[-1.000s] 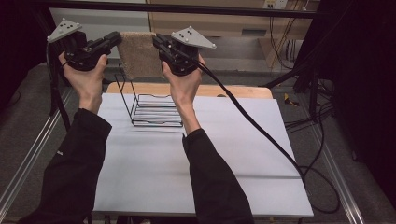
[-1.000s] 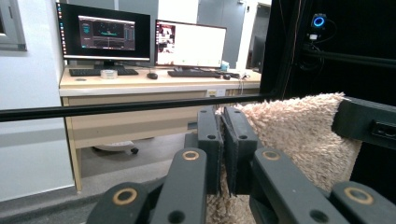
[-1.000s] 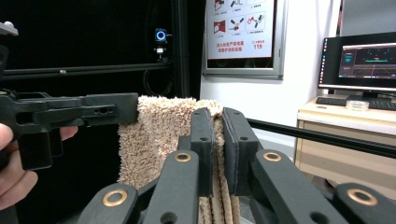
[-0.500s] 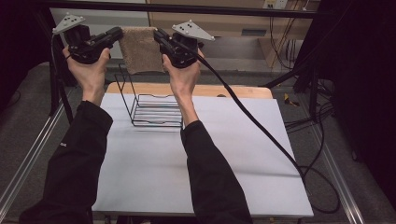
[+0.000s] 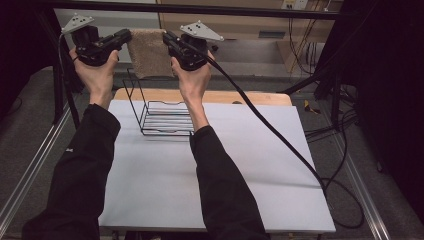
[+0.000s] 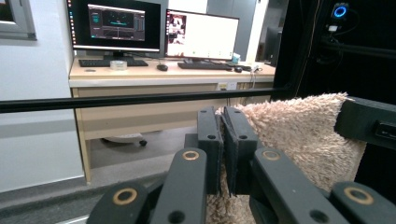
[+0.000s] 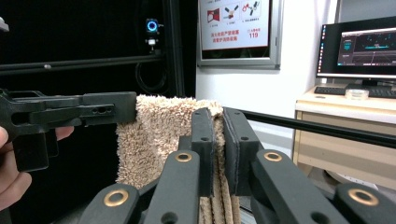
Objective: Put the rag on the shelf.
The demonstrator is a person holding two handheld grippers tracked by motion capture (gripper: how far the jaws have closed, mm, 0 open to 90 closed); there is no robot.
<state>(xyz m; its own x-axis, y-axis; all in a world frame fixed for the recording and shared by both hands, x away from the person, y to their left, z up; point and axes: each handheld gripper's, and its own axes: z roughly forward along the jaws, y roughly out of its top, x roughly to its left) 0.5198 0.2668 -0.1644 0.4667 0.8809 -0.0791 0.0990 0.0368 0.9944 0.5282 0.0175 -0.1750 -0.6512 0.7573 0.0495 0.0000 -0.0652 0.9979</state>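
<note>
A tan fluffy towel (image 5: 147,52) hangs stretched between my two grippers, high above the table's far edge. My left gripper (image 5: 125,37) is shut on its left top corner, and in the left gripper view the jaws (image 6: 223,135) pinch the towel's edge (image 6: 299,135). My right gripper (image 5: 168,38) is shut on the right top corner, its jaws (image 7: 218,135) closed on folded towel (image 7: 154,135). A black wire rack (image 5: 160,117) stands on the white table (image 5: 240,175) below the towel. Each gripper view also shows the other gripper: the right one (image 6: 369,121), the left one (image 7: 70,112).
A black frame bar (image 5: 250,10) runs across just beyond the grippers. The right gripper's cable (image 5: 280,140) trails over the table to the right. A wooden strip (image 5: 250,97) borders the table's far edge. A desk with monitors (image 6: 159,32) stands behind.
Both hands have carried the towel a little farther from the person, toward the top of the high view. Both grips are unchanged.
</note>
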